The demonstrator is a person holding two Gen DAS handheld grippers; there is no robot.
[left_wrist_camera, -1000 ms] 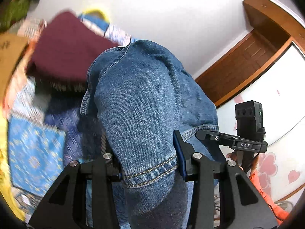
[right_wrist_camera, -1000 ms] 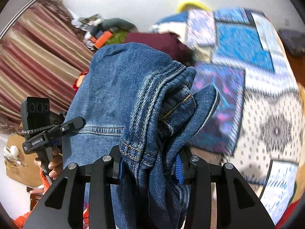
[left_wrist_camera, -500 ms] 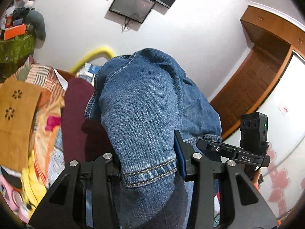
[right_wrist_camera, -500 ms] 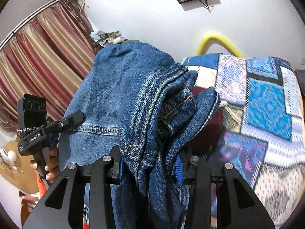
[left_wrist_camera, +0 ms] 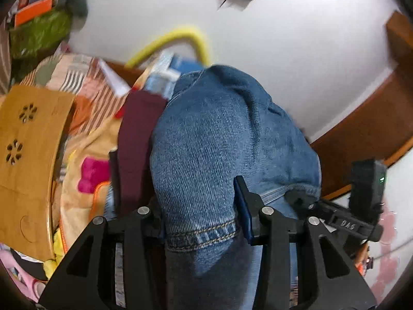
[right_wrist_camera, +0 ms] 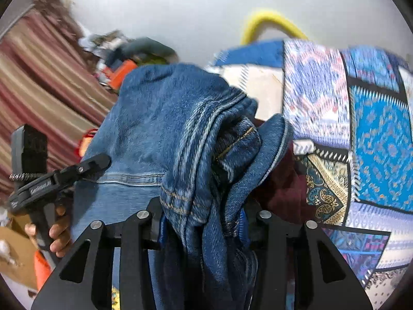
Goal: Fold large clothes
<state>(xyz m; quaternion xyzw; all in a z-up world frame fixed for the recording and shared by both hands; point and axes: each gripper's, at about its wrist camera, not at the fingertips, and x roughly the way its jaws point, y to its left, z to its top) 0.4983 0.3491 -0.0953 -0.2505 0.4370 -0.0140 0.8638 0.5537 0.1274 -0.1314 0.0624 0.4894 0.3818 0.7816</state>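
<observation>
2 tongs carry the jeans over the bed

Left tongs clamp the jeans hem; right tongs clamp bunched denim; patchwork bed at 3 o'clock.

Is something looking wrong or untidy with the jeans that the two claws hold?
Yes. At the right claw the jeans are bunched into several crumpled layers. At the left claw only one smooth hem sits between the fingers.
</observation>
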